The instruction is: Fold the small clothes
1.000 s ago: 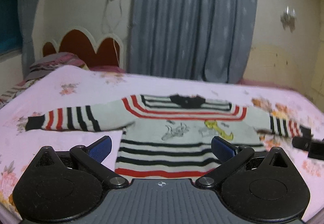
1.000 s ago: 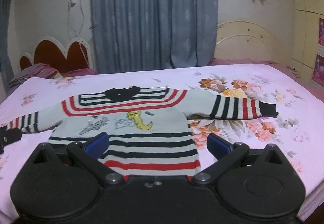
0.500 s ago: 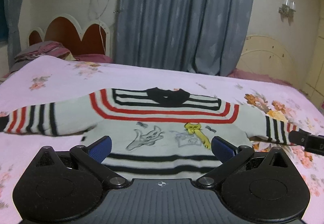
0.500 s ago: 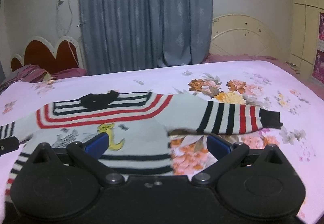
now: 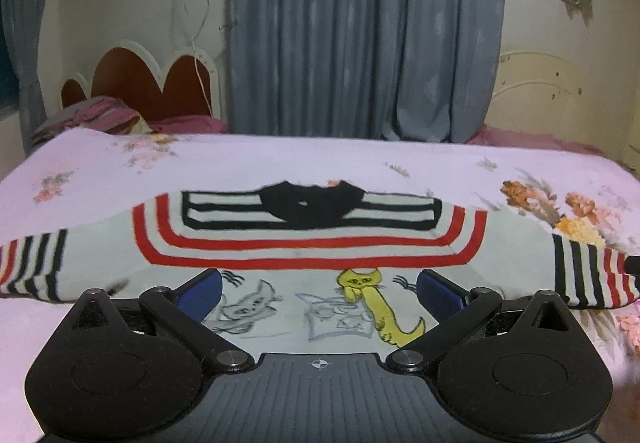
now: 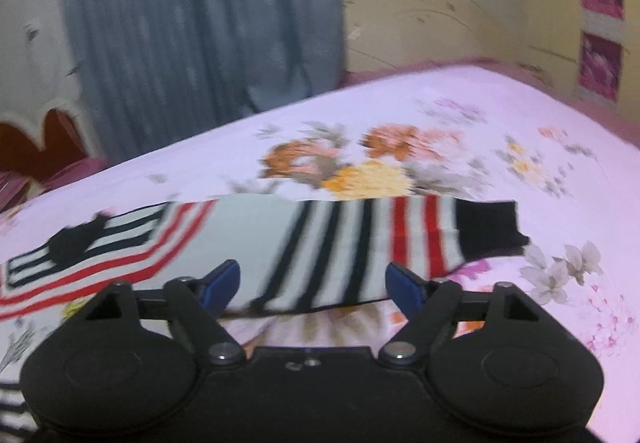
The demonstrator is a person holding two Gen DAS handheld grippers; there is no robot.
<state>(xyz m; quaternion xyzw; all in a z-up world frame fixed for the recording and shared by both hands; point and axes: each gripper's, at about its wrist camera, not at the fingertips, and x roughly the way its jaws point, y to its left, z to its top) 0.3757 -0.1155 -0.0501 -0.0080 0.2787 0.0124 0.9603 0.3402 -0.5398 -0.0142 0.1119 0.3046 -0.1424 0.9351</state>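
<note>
White knitted child's sweater with red and black stripes lay flat on pink floral bedsheet | left gripper open, empty | right gripper closing, sleeve at 12 o'clock, ungripped

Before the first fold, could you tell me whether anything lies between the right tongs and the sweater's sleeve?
Nothing visible does: the right tongs, jaws apart, face the striped sleeve of the sweater directly.

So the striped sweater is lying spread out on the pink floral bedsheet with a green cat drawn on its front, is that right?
Not quite: the cat on the striped sweater is yellow, not green, as the left wrist view shows. The rest holds: the sweater lies spread out on the pink floral bedsheet.
</note>
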